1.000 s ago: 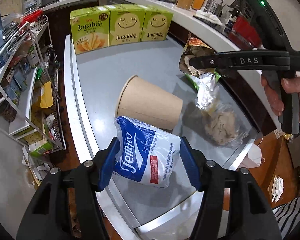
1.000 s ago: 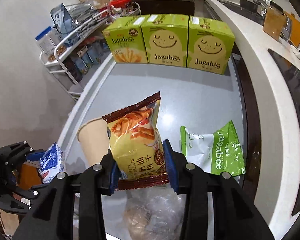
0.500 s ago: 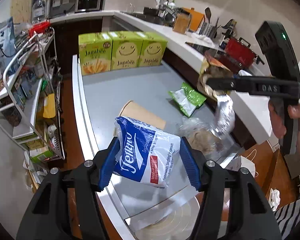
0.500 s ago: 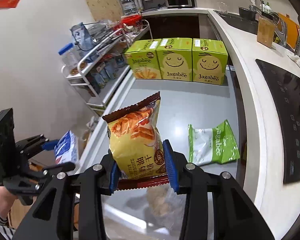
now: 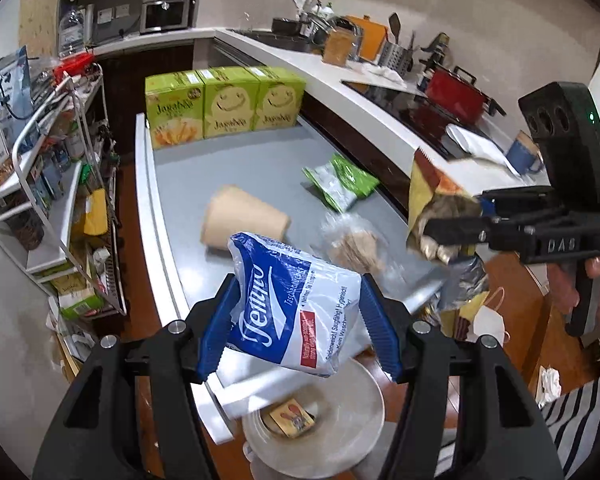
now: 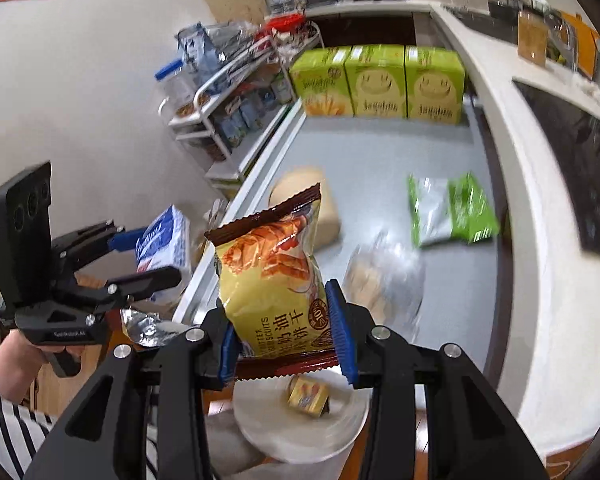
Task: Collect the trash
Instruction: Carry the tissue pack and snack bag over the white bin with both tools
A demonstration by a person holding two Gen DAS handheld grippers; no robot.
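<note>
My left gripper (image 5: 296, 328) is shut on a blue and white Tempo tissue pack (image 5: 292, 312), held above a white bin (image 5: 340, 428) that has a small yellow wrapper inside. My right gripper (image 6: 286, 340) is shut on a yellow biscuit packet (image 6: 272, 276), held over the same bin (image 6: 260, 424). On the grey table (image 5: 240, 164) lie a tipped brown paper cup (image 5: 240, 220), a green Jagabee bag (image 5: 340, 184) and a clear bag with brownish contents (image 5: 356, 240). Each gripper shows in the other's view: the right one (image 5: 452, 232), the left one (image 6: 148, 256).
Three green Jagabee boxes (image 5: 224, 108) stand at the table's far end. A wire shelf rack (image 5: 40, 168) stands on the left. A white counter with a black cooktop (image 5: 412, 108) and a red pot runs along the right. A paper bag (image 5: 488, 312) sits on the floor.
Both grippers have pulled back from the table with their items and now hang past its near edge, above the white bin. The things on the table have not moved.
</note>
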